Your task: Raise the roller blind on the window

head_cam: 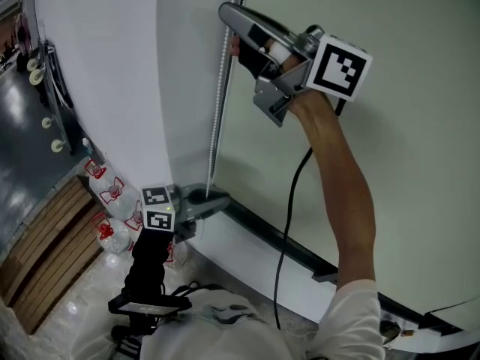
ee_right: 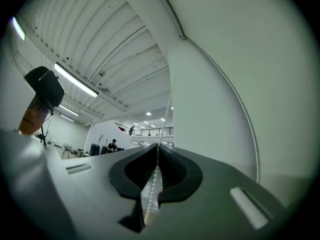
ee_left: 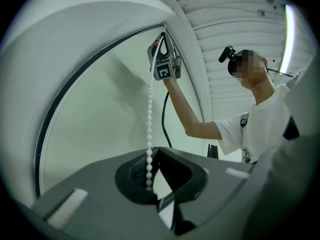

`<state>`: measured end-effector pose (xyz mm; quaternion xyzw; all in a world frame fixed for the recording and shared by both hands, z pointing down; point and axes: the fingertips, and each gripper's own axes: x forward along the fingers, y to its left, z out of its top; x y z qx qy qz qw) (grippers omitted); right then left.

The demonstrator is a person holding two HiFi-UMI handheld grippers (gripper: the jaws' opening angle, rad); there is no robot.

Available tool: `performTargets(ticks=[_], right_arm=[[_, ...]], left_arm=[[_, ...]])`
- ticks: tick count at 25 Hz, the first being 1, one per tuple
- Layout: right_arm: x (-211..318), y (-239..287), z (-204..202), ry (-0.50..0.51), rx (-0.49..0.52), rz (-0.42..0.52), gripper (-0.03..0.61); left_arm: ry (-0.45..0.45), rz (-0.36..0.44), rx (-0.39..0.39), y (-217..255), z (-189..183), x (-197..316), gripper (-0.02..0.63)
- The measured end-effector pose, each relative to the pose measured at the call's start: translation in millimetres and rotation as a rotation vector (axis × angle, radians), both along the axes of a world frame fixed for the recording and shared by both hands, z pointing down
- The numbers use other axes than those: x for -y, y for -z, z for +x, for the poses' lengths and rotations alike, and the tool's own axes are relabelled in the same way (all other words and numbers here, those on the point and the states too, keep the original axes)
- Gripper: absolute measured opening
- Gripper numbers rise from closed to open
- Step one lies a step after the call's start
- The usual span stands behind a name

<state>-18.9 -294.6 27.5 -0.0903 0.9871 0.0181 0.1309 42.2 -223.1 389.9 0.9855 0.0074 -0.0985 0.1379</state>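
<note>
Low down, the left gripper is clamped on the chain. Up high, the right gripper is pinched shut on it too. The blind, right of the chain, looks fully down. This reads as mid-haul: next comes a steady downward pull with the right gripper, the left letting go. Only the right gripper view shows the chain running on up to the top corner.

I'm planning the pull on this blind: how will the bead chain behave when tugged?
Probably floppy: the bead chain only runs straight where stretched between the right gripper and left gripper. Its small round beads likely give closed jaws something to catch, so slipping seems unlikely. It looks light.
</note>
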Motion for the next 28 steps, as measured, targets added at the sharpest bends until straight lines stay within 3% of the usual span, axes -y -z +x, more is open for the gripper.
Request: performTargets(ticks=[11, 24, 26, 28], right_arm=[[-8.4, -99.5, -0.9, -0.035, -0.092, -0.065, 0.014], [-32.0, -244.6, -9.6, 0.003, -0.207, -0.242, 0.014], [-33.7, -251.4, -6.0, 0.007, -0.183, -0.264, 0.014], [-33.0, -245.9, -5.3, -0.001, -0.181, -0.227, 0.017]], left_arm=[[-0.006, -0.001, -0.005, 2.9, -0.9, 0.1, -0.001], [0.012, 0.020, -0.013, 13.9, -4.6, 4.4, -0.002], [0.013, 0.023, -0.014, 14.6, -4.3, 3.8, 0.000], [0.012, 0.028, -0.017, 16.3, -4.1, 3.5, -0.001]])
